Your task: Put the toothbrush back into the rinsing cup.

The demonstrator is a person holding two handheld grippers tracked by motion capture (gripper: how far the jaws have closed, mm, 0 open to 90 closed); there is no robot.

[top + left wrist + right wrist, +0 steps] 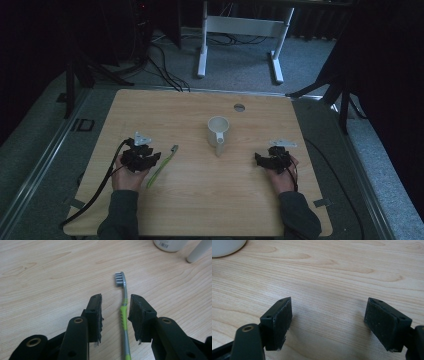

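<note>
A green and grey toothbrush (162, 165) lies flat on the wooden table (210, 210), left of centre, bristle head (120, 279) pointing away from me. My left gripper (151, 158) sits low over it. In the left gripper view its jaws (116, 301) straddle the handle (123, 315), which lies close to the right pad (136, 315) with a gap to the left pad, so the jaws are open. A white cup (218, 131) stands at the table's centre, handle (200, 251) toward me. My right gripper (260, 159) rests right of the cup, jaws (329, 305) wide open over bare wood.
A round cable hole (239, 107) sits near the table's far edge. The cup's base (224, 246) shows at the top left of the right gripper view. White desk legs (240, 30) and cables stand on the floor beyond the table. Black cables trail from both grippers.
</note>
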